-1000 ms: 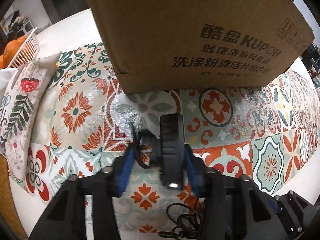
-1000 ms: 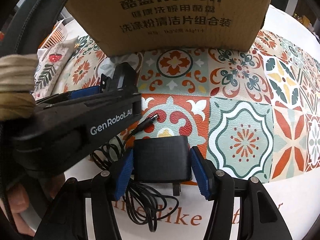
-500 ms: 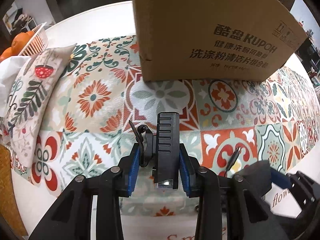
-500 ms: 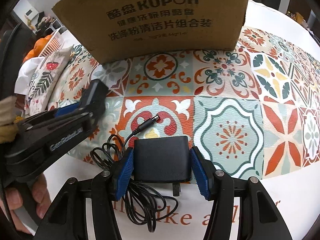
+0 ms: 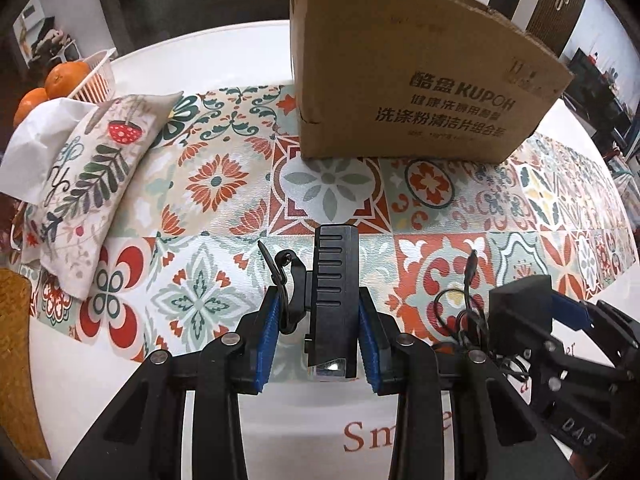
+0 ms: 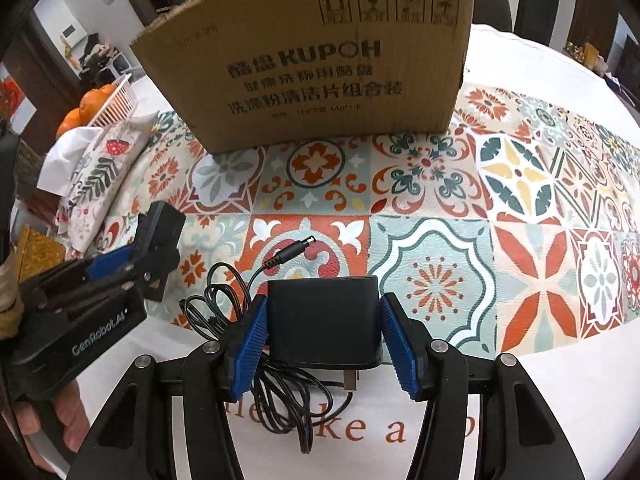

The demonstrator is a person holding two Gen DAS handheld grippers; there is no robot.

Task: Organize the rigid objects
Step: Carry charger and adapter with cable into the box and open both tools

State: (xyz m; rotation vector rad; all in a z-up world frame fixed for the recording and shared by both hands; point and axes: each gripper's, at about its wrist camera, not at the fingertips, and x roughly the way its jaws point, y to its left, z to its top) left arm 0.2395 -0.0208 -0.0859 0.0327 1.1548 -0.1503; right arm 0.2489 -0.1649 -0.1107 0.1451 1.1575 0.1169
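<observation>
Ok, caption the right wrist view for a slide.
Right gripper clamps a black power adapter, cable trailing, before a cardboard box.

Your left gripper [image 5: 316, 344] is matt black plastic with ribbed blue pads [image 5: 266, 340]; it clamps a black plastic clip-on device [image 5: 334, 292], ridged along its top, with a shiny lens at its near end; your right gripper [image 6: 322, 336] pinches a smooth, matt black plastic adapter [image 6: 324, 320] with a thin rubbery cord [image 6: 276, 392] and metal prongs; the box [image 6: 312, 68] is plain brown cardboard, rough at its torn rim; the mat [image 6: 440, 240] looks finely grained, faintly glossy; the pillow [image 5: 88, 184] is printed cloth; the basket [image 5: 94, 76] is white plastic.
</observation>
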